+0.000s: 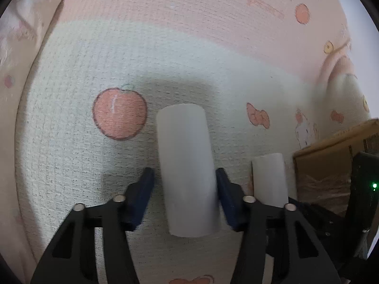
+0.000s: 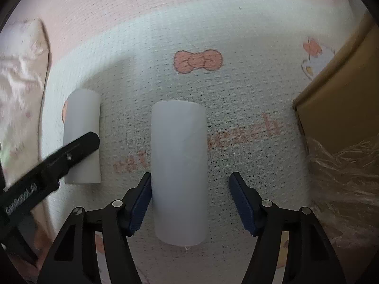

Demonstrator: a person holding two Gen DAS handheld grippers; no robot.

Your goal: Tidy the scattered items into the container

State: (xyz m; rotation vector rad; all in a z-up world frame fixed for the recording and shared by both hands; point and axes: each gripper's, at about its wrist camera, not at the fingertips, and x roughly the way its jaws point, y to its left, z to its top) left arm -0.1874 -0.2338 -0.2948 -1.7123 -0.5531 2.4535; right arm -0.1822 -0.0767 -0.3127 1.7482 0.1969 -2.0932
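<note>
The left hand-held gripper (image 1: 184, 194) and right hand-held gripper (image 2: 189, 201) are each spread wide around a white roll (image 1: 187, 170) (image 2: 178, 172) lying on the patterned mat (image 2: 236, 99). Neither seems clamped yet. Next: squeeze, lift, carry to the cardboard box (image 2: 338, 99).

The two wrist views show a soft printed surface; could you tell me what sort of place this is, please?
Probably a bedroom or a child's room at home. The white rolls lie on a woven blanket printed with apples, bows and cartoon cats; a ruffled pillow sits at its edge, and a cardboard box stands beside it.
</note>
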